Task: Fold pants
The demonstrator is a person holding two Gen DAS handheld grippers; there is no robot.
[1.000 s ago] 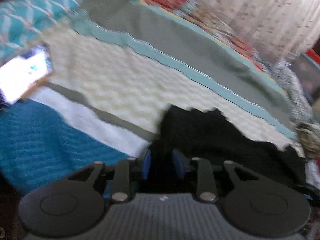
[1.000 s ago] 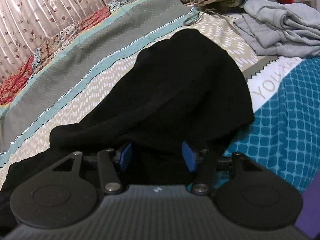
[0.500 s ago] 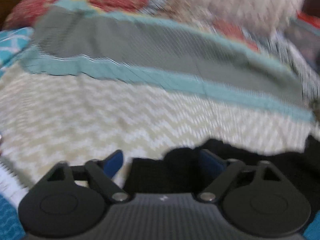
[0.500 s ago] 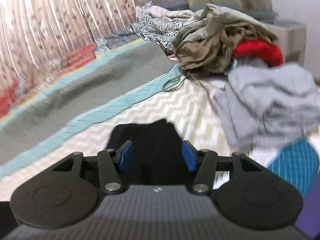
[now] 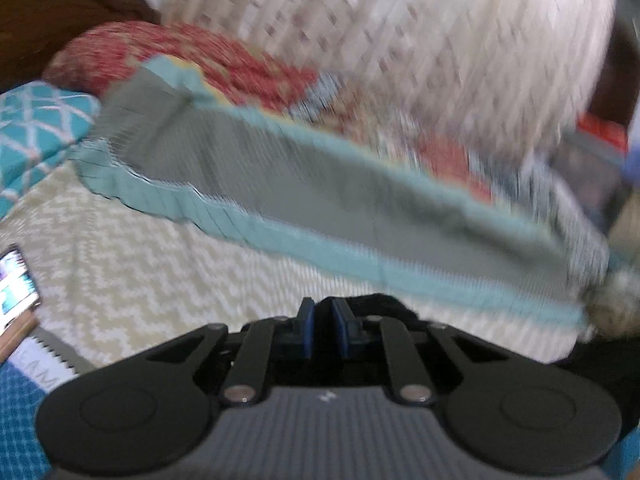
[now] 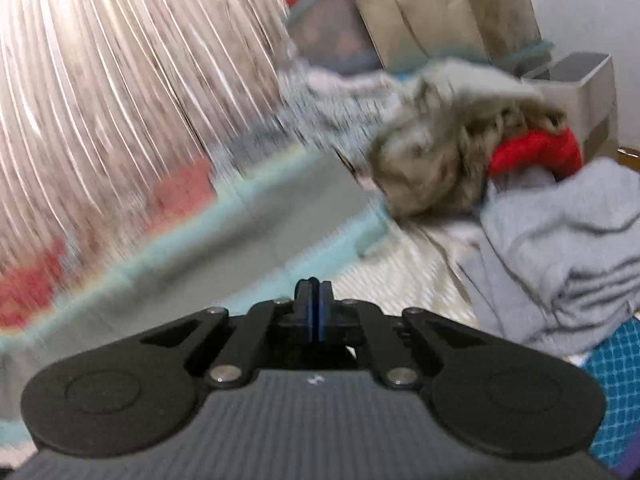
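Black pants show only as a dark edge just behind the left gripper, lying on the bedspread. Its jaws have just snapped nearly together; whether cloth is pinched I cannot tell. Right gripper has also just closed, pads touching, nothing visible between; the pants seen ahead of it earlier are gone from its view. Likely lifting an edge to fold over. Laundry pile sits right.

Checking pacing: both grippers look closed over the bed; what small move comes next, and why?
Probably carry both grippers forward over the bedspread to lay the fold. Both have just closed: the left gripper seemingly on the edge of the black pants, while the right gripper shows no cloth between its pads, so go gently.
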